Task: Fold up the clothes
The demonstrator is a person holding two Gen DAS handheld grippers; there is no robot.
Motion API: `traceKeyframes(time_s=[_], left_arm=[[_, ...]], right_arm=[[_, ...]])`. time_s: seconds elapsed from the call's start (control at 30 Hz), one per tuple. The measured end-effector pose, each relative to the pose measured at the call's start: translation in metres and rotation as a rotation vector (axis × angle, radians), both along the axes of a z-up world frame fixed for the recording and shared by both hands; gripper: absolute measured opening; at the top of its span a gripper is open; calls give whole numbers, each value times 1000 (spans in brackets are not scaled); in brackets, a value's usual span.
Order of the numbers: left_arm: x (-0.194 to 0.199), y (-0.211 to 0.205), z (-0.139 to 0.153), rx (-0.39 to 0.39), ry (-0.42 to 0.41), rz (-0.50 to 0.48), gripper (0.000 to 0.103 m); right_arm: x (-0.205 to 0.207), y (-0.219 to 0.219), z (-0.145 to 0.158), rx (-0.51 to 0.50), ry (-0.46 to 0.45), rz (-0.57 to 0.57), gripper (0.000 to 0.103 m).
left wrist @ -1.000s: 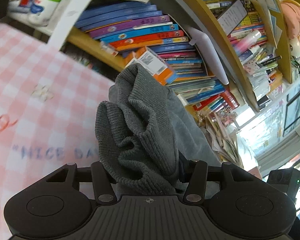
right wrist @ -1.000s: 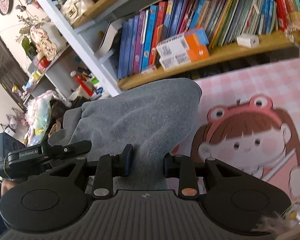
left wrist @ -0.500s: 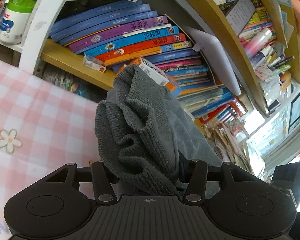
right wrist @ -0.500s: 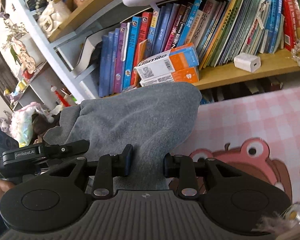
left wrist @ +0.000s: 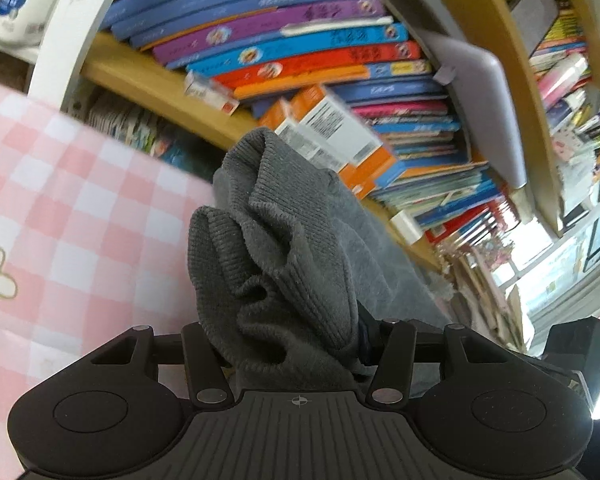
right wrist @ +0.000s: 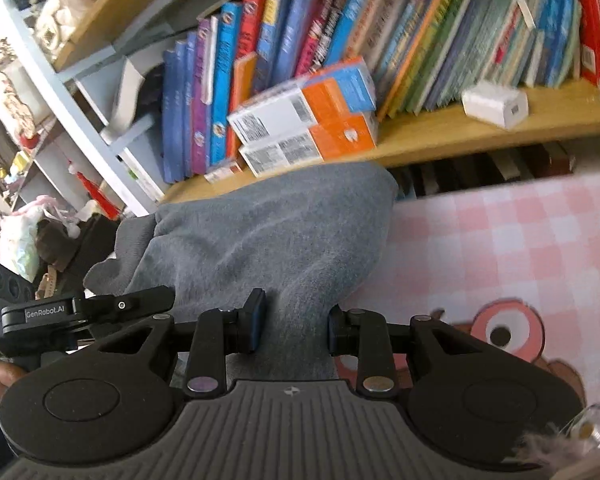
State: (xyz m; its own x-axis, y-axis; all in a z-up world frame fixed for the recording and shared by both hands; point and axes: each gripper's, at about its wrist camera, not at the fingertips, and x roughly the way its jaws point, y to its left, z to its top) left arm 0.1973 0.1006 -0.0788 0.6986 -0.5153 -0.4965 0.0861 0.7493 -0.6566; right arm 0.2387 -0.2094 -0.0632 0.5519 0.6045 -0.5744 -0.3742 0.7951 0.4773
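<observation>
A grey knitted sweater is held aloft between both grippers, above a pink checked cloth and in front of a bookshelf. The left gripper is clenched on a bunched, ribbed edge of the knit, gathered in thick folds between its fingers. The right gripper is closed on a smoother span of the same garment, which rises toward 12 o'clock and sags toward 9 o'clock. The fabric is judged soft, limp and fairly light, with no stiffness of its own; it will drape and stretch under tension. Ribbed hems and seams are judged the soundest holds, the loose knit being liable to slip or pull.
</observation>
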Motion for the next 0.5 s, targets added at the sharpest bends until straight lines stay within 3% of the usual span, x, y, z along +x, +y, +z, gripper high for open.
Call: traceKeyframes(time_s=[0.17,0.23,0.3,0.5], left_arm=[[-2,1,-7,6,24,11,59],[-9,2,-3,21,20,21,66],[-16,2,1,37,15,30,71],[-39,3,15,85,0,60,74]], right_arm=[[-4,-7,-7,35,31,-45,39],[-7,-8,-5,22,31,-68,47],[-12,-9,-3,3,30,-101,68],[-35,-16,2,-5,50,-148,72]])
